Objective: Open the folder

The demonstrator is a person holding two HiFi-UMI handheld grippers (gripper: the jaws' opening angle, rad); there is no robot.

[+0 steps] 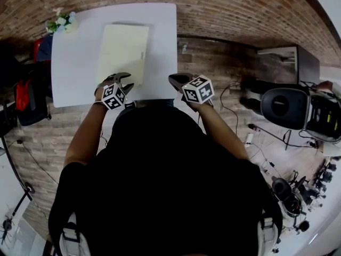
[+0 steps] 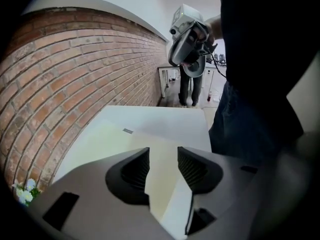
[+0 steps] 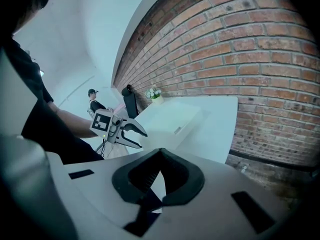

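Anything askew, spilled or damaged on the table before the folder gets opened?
Nothing stands out. The pale yellow folder lies flat and closed on the white table, roughly square to its edges. The small bunch of flowers sits at a far corner. No spill or damage visible.

Folder's [image 1: 123, 51] near corner behind left gripper [image 1: 129, 81]; label [image 1: 143, 55] print too small

Folder [image 1: 123, 51] on the table [image 1: 74, 73], flowers [image 1: 61, 21] at the table's far-left corner, left gripper [image 1: 125, 82] at the folder's near edge
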